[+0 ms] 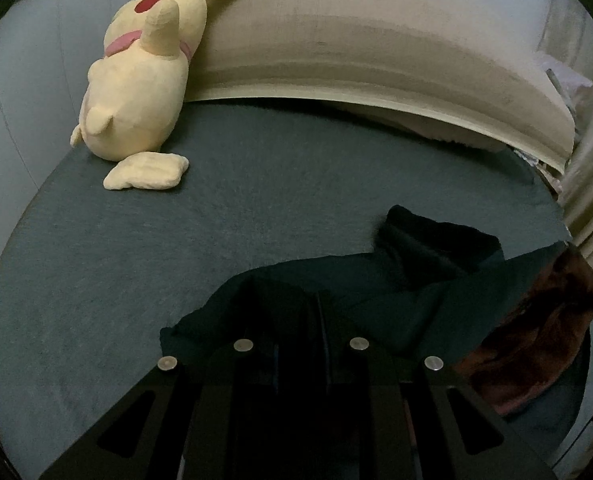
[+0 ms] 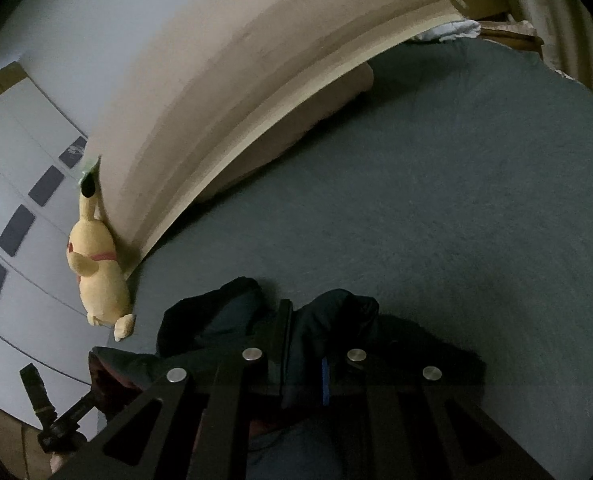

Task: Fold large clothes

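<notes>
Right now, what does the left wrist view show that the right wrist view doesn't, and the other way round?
Only the left wrist view shows the reddish-brown fabric at the right edge. Only the right wrist view shows the left gripper from outside and white cloth at the bed's far end. Both show the dark garment clamped in shut grippers, the yellow plush toy, the tan headboard and the grey-blue bed sheet.

Left gripper (image 1: 300, 320) of matte black bars, four round silver screws, triangular cut-outs at lower corners, right gripper (image 2: 304, 344) alike, blue strip on one finger (image 2: 325, 382)
</notes>
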Tool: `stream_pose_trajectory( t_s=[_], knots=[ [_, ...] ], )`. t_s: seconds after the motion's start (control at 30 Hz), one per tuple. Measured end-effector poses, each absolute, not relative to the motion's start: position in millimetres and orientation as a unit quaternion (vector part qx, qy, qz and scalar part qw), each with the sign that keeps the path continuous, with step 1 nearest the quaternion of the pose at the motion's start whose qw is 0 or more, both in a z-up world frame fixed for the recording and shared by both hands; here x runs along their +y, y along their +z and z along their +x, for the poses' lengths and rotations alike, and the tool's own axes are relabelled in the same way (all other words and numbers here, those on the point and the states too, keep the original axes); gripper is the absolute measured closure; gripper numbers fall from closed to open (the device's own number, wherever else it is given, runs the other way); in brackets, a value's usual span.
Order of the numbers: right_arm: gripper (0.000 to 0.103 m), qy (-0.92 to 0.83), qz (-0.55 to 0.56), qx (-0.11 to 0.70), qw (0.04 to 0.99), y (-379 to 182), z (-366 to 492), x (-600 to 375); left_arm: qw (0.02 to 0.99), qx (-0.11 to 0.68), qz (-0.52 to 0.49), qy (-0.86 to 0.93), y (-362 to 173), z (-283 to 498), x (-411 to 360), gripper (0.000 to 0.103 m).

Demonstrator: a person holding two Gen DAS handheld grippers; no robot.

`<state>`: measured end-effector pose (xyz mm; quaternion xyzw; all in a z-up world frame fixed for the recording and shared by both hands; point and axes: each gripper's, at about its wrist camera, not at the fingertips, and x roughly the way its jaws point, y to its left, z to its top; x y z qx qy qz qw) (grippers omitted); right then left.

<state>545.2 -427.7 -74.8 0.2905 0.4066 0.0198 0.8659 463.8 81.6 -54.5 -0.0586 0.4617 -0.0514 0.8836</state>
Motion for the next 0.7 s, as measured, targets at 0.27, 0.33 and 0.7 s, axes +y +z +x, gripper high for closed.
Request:
stream_pose_trajectory(
  t_s=[0.27, 0.33, 0.7],
  knots=[
    [0.092, 0.008, 0.288, 0.425, 0.858, -92, 559, -428, 0.878, 0.472, -0.058, -0.048, -68, 477, 79, 0.087],
    [0.092, 0.006, 0.288, 0.431, 0.855, -98, 563, -429, 0.876, 0.476, -0.058, -0.047, -72, 480, 79, 0.087],
    [0.092, -0.006, 0.285, 0.453, 0.845, -119, 578, -425, 0.867, 0.494, -0.057, -0.04, -89, 493, 77, 0.086]
  ],
)
